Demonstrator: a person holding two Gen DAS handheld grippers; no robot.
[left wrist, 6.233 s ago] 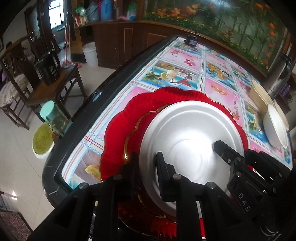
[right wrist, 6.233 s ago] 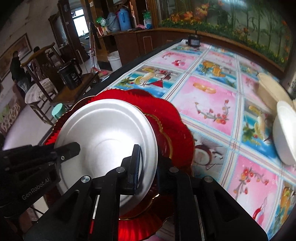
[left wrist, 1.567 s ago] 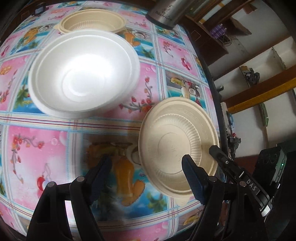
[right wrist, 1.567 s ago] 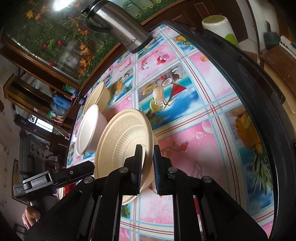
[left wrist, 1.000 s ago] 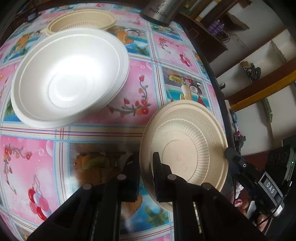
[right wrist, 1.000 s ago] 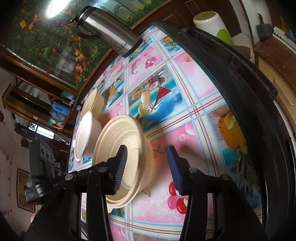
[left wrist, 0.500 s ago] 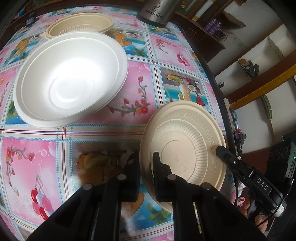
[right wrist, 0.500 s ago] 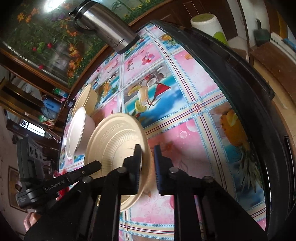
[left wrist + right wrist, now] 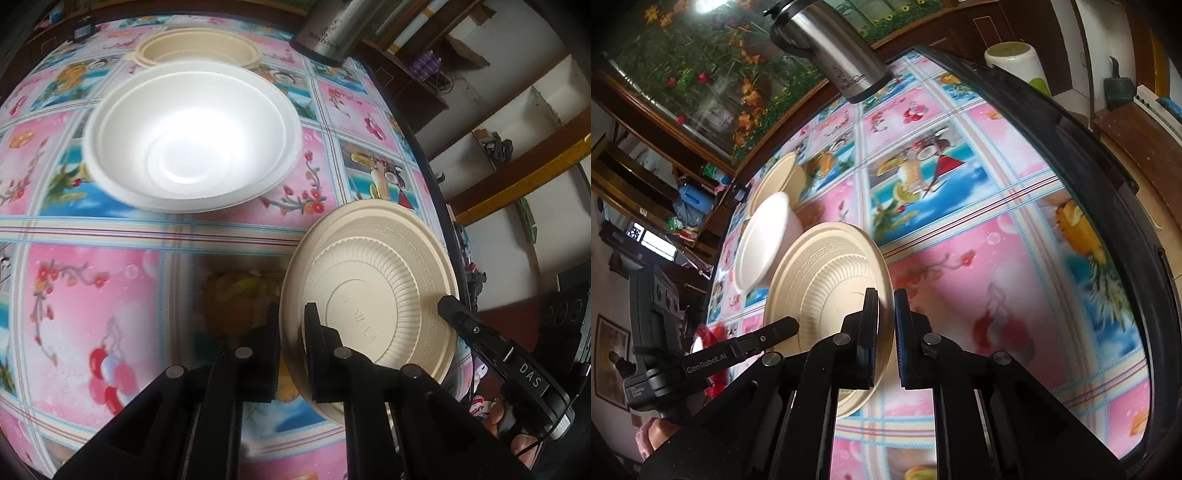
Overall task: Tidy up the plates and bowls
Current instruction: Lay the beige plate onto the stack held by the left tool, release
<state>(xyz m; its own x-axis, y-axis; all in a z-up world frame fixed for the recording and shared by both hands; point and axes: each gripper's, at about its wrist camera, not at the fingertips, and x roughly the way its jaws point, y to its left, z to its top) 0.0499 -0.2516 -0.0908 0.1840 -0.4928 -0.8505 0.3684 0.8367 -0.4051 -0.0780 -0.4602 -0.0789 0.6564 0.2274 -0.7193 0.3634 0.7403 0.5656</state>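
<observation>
A beige ribbed plate point(image 9: 373, 295) hangs tilted just over the flowered tablecloth point(image 9: 92, 295), held from two sides. My left gripper point(image 9: 291, 325) is shut on its near-left rim. My right gripper point(image 9: 885, 306) is shut on the opposite rim of the beige plate point(image 9: 827, 280). In the left wrist view a right fingertip point(image 9: 452, 308) shows at the plate's right edge. In the right wrist view a left fingertip point(image 9: 783, 326) shows at its left edge. A white bowl point(image 9: 192, 136) sits beyond the plate, and a beige bowl point(image 9: 195, 48) behind that.
A steel thermos jug point(image 9: 332, 29) stands at the far end of the table. The table's black edge point(image 9: 1108, 177) runs along the right. The white bowl point(image 9: 761, 243) and beige bowl point(image 9: 779, 181) lie left of the plate, with a red plate point(image 9: 713, 336) further left.
My right gripper's jaws, open around the plate's rim a second ago, have shut on it. Both grippers and the plate have since shifted a little sideways over the table.
</observation>
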